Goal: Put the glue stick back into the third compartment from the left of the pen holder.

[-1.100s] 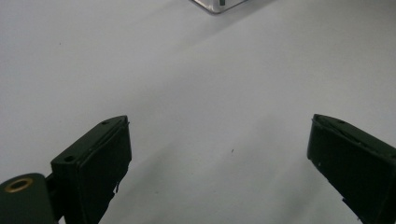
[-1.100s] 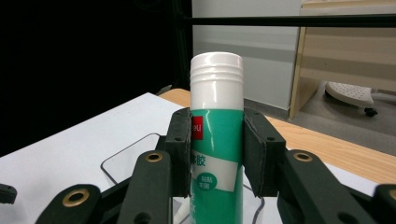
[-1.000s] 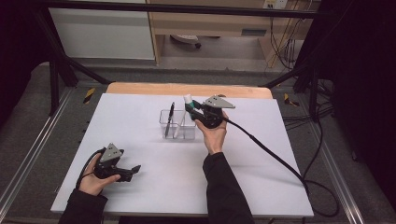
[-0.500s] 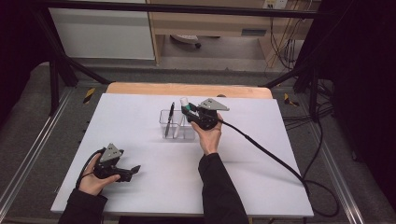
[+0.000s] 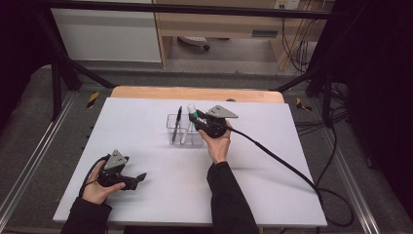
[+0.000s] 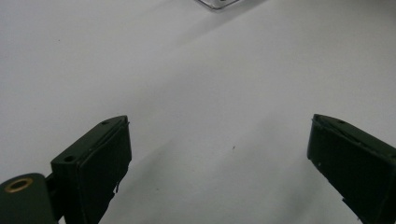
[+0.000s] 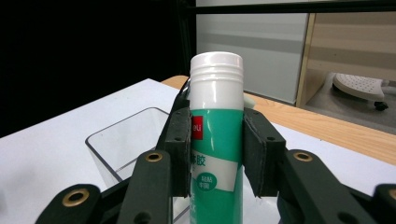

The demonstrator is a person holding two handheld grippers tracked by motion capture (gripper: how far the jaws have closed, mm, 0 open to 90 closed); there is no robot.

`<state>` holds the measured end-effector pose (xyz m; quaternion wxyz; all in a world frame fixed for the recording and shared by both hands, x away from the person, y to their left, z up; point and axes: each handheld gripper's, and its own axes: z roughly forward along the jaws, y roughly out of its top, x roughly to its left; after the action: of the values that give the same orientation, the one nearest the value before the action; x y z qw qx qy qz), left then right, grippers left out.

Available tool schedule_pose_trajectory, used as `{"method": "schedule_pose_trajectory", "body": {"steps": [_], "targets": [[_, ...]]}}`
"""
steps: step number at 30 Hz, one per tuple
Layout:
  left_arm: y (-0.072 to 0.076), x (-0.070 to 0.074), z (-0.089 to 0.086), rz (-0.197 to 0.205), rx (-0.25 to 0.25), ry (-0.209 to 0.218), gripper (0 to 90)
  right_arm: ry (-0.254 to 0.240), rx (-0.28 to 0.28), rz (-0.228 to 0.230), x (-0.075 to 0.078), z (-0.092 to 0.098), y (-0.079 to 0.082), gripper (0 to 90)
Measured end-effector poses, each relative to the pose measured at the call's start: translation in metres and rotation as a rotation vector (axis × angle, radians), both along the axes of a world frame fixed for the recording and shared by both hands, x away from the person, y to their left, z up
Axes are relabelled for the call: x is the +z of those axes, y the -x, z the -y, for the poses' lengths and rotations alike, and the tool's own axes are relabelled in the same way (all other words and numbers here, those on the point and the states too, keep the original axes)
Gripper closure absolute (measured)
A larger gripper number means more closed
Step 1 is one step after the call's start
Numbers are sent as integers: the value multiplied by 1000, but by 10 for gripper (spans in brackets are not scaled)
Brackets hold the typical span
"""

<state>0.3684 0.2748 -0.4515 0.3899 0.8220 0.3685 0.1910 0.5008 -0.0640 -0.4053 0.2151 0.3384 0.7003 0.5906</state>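
My right gripper (image 5: pixel 196 117) is shut on a green glue stick (image 5: pixel 192 108) with a white cap, and holds it upright. In the right gripper view the jaws squeeze the glue stick (image 7: pixel 215 140) on its green label, just above a clear plastic box (image 7: pixel 122 140). That box (image 5: pixel 171 118) stands at the table's middle, with a black pen (image 5: pixel 177 123) and a pale stick leaning in it. My left gripper (image 5: pixel 141 177) rests open on the white table at the near left, its jaws wide apart (image 6: pixel 219 154) with nothing between them.
The white tabletop (image 5: pixel 272 146) ends at a wooden strip (image 5: pixel 195 92) along the far edge. A black cable (image 5: pixel 282 161) trails from the right gripper across the table's right side. A corner of the clear box (image 6: pixel 215 4) shows at the top of the left gripper view.
My right hand has drifted slightly left with the glue stick, closer over the clear box. The left hand has stayed where it was.
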Motion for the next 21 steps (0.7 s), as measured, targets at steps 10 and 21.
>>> {"method": "schedule_pose_trajectory", "body": {"steps": [10, 21], "targets": [[0, 0, 1, 1, -3, -4, 61, 0, 6, 11, -6, 1, 3, 660], [0, -1, 1, -3, -5, -8, 61, 39, 11, 7, -12, 6, 6, 659]]}}
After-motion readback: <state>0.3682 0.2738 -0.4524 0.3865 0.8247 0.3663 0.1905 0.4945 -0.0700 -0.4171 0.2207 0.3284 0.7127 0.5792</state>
